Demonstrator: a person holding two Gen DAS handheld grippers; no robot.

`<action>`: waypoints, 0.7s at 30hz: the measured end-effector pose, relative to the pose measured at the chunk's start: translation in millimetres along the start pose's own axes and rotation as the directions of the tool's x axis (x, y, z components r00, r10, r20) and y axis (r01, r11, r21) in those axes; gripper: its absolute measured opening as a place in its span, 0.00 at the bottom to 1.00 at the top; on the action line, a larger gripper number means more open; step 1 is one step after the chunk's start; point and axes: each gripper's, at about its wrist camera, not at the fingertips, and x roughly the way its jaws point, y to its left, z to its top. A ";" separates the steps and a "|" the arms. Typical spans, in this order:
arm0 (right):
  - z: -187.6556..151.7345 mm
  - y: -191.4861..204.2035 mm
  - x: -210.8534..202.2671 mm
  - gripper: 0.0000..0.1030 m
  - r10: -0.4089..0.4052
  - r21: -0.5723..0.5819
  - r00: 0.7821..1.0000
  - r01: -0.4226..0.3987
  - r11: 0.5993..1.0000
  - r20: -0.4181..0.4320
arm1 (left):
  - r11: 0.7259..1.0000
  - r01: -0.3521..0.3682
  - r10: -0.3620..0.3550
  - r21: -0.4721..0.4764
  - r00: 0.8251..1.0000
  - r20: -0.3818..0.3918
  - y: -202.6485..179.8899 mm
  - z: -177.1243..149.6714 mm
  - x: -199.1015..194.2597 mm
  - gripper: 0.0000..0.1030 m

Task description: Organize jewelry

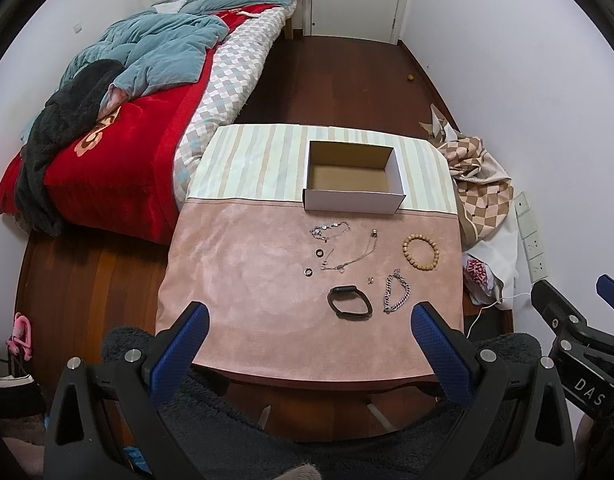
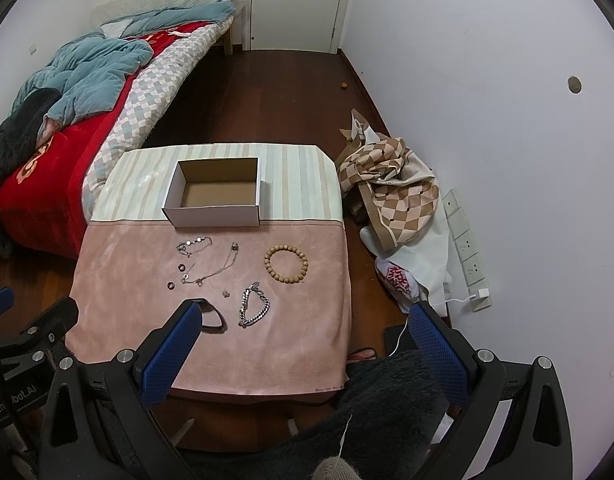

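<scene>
Left gripper (image 1: 309, 322): held just above the near edge of the desk, jaws spread wide, nothing gripped.
Right gripper (image 2: 303, 326): same deal, jaws released wide with nothing between them; the black band is partly hidden behind its left finger.
Desk (image 1: 243, 280): covered by a pink cloth up front and a striped cloth at the back.
Box (image 1: 353, 178): white cardboard, open top, seen empty inside, set at the seam of the two cloths. Everything below is placed relative to it.
Necklace (image 1: 329, 230): thin chain with round charms, found just in front of the box.
Second chain (image 1: 353, 254): a long fine one, laid a bit nearer than the necklace.
Two rings (image 1: 318, 253): small and dark, spotted left of that chain, in front of the box's left half.
Bead bracelet (image 1: 421, 250): wooden, sat in front of the box's right corner.
Silver link bracelet (image 1: 395, 290): further forward, below the beads.
Black band (image 1: 349, 300): furthest from the box, just left of the link bracelet.
Small earring-like bit (image 1: 371, 280): too tiny to be made out properly.
</scene>
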 end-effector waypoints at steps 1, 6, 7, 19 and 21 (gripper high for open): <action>0.5 -0.2 -0.2 1.00 -0.001 0.000 1.000 0.001 1.000 0.001 | 1.000 -0.001 0.001 0.000 1.000 -0.001 -0.4 0.3 -0.1 1.00; 1.6 -3.6 -0.1 1.00 -0.003 0.004 1.000 0.002 1.000 0.008 | 1.000 -0.003 0.003 0.001 1.000 0.003 -2.1 0.5 -0.7 1.00; 2.8 -4.8 0.1 1.00 -0.003 0.004 1.000 0.003 1.000 0.009 | 1.000 -0.003 0.003 0.003 1.000 0.005 -3.8 0.9 -1.0 1.00; -0.4 -4.4 -6.0 1.00 -0.012 0.008 1.000 0.012 1.000 0.025 | 1.000 -0.001 0.001 0.010 1.000 0.008 -8.7 5.4 -3.1 1.00; -0.1 -4.1 -6.4 1.00 -0.011 0.009 1.000 0.011 1.000 0.025 | 1.000 0.000 0.000 0.009 1.000 0.011 -7.5 4.8 -3.8 1.00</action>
